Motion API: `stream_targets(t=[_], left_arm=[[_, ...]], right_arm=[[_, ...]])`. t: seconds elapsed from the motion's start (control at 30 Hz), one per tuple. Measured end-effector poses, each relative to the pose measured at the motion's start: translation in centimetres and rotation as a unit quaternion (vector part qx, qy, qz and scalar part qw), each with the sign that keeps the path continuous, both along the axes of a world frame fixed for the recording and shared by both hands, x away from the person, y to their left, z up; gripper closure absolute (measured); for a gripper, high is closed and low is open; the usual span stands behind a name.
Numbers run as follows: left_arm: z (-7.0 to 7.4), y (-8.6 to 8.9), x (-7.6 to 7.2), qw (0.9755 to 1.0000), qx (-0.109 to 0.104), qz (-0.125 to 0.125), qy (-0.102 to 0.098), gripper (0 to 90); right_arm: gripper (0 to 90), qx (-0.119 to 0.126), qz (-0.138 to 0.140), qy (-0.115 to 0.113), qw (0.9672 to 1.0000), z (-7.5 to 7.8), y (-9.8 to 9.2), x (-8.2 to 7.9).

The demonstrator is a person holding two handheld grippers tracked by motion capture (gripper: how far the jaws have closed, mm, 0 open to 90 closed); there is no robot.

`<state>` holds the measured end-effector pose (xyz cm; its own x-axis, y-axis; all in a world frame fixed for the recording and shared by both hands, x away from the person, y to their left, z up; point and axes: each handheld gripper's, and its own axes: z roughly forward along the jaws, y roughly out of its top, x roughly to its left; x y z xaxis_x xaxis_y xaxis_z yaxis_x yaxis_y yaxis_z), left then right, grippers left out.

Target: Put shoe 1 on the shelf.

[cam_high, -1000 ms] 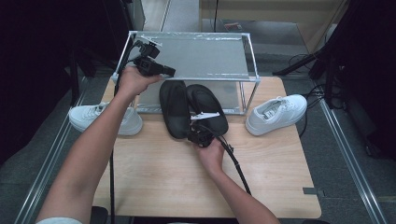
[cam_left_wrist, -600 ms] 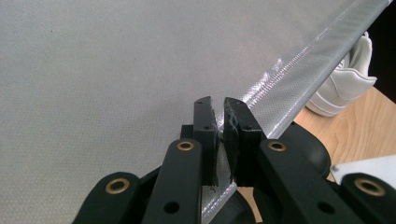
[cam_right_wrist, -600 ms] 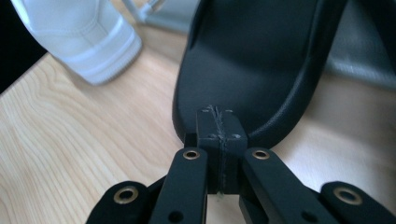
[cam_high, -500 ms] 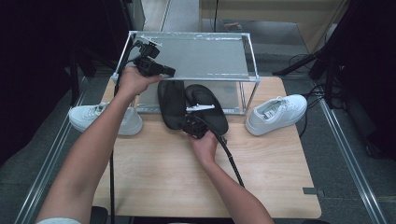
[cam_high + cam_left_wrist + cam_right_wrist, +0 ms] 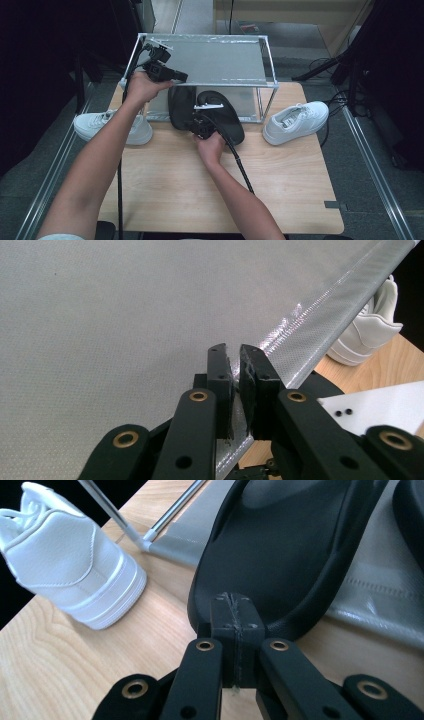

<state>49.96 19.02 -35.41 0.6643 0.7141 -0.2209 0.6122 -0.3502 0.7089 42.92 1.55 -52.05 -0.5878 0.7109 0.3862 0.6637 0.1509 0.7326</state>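
Note:
Two black slippers lie side by side on the lower shelf of a metal-framed rack, their heels sticking out over the table: the left slipper (image 5: 181, 107) and the right slipper (image 5: 225, 117). My right gripper (image 5: 193, 125) is shut with nothing between its pads. In the right gripper view its tips (image 5: 235, 611) sit right at the heel rim of the left slipper (image 5: 280, 555). My left gripper (image 5: 183, 77) hovers over the front left of the rack's grey mesh top shelf (image 5: 215, 57). Its jaws (image 5: 235, 352) are all but together, with only a thin slit.
One white sneaker (image 5: 107, 127) stands on the table left of the rack, another white sneaker (image 5: 295, 122) to its right. The wooden table (image 5: 280, 190) stretches bare toward me. Rack legs (image 5: 261, 102) stand at the corners. Dark floor and cables surround the table.
My right hand has slid left and toward the rack, from the right slipper's heel to the left slipper's heel. The left hand and both sneakers kept still.

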Motion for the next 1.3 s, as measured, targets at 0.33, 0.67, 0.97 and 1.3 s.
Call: stream_targets(t=[0.33, 0.67, 0.97, 1.3], left_arm=[[0.0, 0.1, 0.1, 1.0, -0.004, 0.0, 0.004, 83.6], [-0.1, 0.2, 0.1, 0.9999, -0.008, 0.001, 0.007, 83.2], [0.0, 0.1, 0.1, 0.9999, -0.006, 0.002, 0.009, 83.0], [-0.1, 0.2, 0.3, 0.9999, -0.011, 0.002, 0.012, 82.9]], right_arm=[[90.0, -0.006, 0.012, 0.004, 0.9999, 0.5, 0.1, 0.3], [90.0, -0.009, 0.03, -0.006, 0.9995, 1.4, -3.2, -2.0], [90.0, -0.019, 0.038, -0.018, 0.9989, 2.6, -6.8, -4.0], [90.0, -0.023, 0.03, -0.013, 0.9992, 1.7, -10.7, -5.5]])
